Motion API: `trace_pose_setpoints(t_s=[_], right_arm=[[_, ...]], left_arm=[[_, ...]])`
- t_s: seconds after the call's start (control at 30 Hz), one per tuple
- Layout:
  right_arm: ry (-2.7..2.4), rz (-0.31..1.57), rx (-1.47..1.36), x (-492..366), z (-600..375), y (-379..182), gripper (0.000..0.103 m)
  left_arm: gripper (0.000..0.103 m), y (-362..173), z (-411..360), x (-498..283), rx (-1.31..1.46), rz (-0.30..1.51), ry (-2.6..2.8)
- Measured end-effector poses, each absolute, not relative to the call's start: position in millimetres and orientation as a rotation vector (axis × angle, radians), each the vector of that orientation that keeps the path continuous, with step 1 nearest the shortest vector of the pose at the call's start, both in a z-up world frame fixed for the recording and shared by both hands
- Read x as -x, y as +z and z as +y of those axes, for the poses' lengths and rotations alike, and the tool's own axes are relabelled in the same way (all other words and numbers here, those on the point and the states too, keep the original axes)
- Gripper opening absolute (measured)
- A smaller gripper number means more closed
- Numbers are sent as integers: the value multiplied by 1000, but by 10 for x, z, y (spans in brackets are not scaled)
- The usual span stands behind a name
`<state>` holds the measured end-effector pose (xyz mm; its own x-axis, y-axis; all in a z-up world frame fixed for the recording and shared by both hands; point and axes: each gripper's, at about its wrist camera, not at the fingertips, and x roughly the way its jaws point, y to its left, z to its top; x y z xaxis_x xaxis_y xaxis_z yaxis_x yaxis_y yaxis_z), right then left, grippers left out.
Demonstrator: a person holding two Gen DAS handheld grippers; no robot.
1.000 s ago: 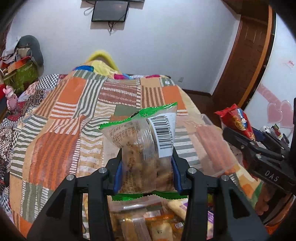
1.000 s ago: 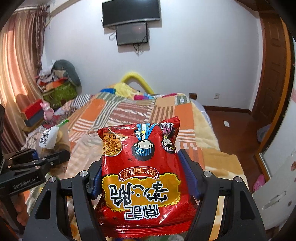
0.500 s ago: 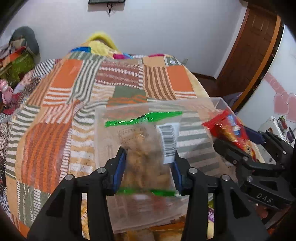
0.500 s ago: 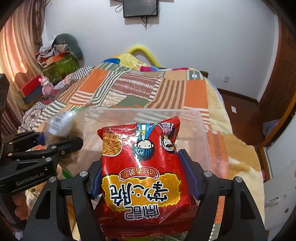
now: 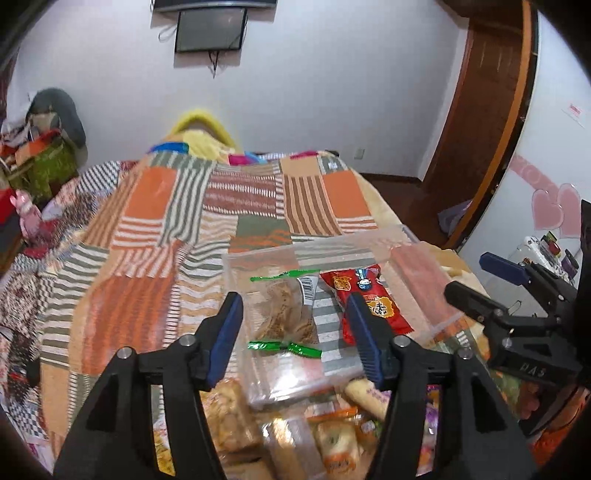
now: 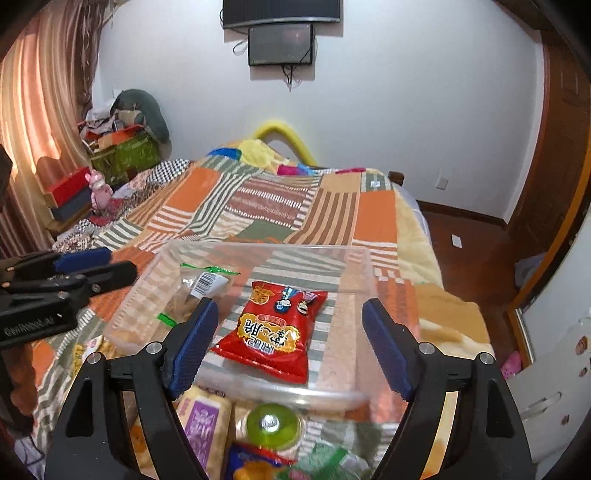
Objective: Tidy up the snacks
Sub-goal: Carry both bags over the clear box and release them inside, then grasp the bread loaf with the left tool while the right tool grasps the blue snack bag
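Looking along left wrist: left gripper point(image 5: 295, 325) hangs over the bin point(image 5: 424, 243), jaws opening and spread apart, nothing pressed between the pads.
Clear bag: the bag point(image 5: 284, 314) with green seams and a barcode lies flat on the bin floor, seen between the left fingers and touching neither.
Red pack: the pack point(image 5: 373, 306) lies in the bin just right of the bag; the left gripper's right finger point(image 5: 364, 343) covers its lower left edge.
Loose snacks: a pile of wrapped snacks point(image 5: 332, 439) sits on the quilt point(image 5: 147, 221) in front of the bin, partly hidden by the gripper frame.
Right side: right gripper point(image 5: 480, 280) reaches in from the edge, beside the bin's right wall.
Beyond: screen point(image 5: 210, 29) on the wall, wooden door point(image 5: 480, 129) at right.

Looking along right wrist: right gripper point(image 6: 291, 332) is above the bin point(image 6: 362, 273), jaws opening and wide apart, empty.
Red pack: the pack point(image 6: 273, 332) lies flat in the bin between the fingers, clear of both pads.
Clear bag: the bag point(image 6: 199, 288) rests against the bin's left wall; the left pad point(image 6: 192, 343) hides its lower part.
In front: a purple packet point(image 6: 203, 424) and a green cup lid point(image 6: 273, 424) lie just outside the near wall.
Left side: left gripper point(image 6: 92, 266) pokes in near the bin's left wall.
Beyond: curtain point(image 6: 37, 110) at left.
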<state>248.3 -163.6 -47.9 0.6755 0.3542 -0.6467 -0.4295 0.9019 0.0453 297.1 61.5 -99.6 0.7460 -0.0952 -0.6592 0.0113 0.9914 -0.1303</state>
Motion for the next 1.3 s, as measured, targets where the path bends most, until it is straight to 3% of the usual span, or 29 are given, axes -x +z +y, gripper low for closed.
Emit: trace_pose_setpoints(t_s=[0.37, 0.9, 1.23, 1.3], right_arm=[[441, 668, 112, -2016, -1900, -433, 91], [422, 822, 117, -1726, -2026, -995, 91], [465, 893, 128, -1694, -1865, -1236, 91], [468, 898, 130, -1694, -1842, -1270, 91]], left_arm=[[66, -1079, 818, -2260, 83, 769, -32], [67, -2015, 1116, -1818, 154, 993, -4], [68, -2122, 1063, -1936, 227, 994, -30], [73, -2123, 1049, -1953, 230, 990, -39]])
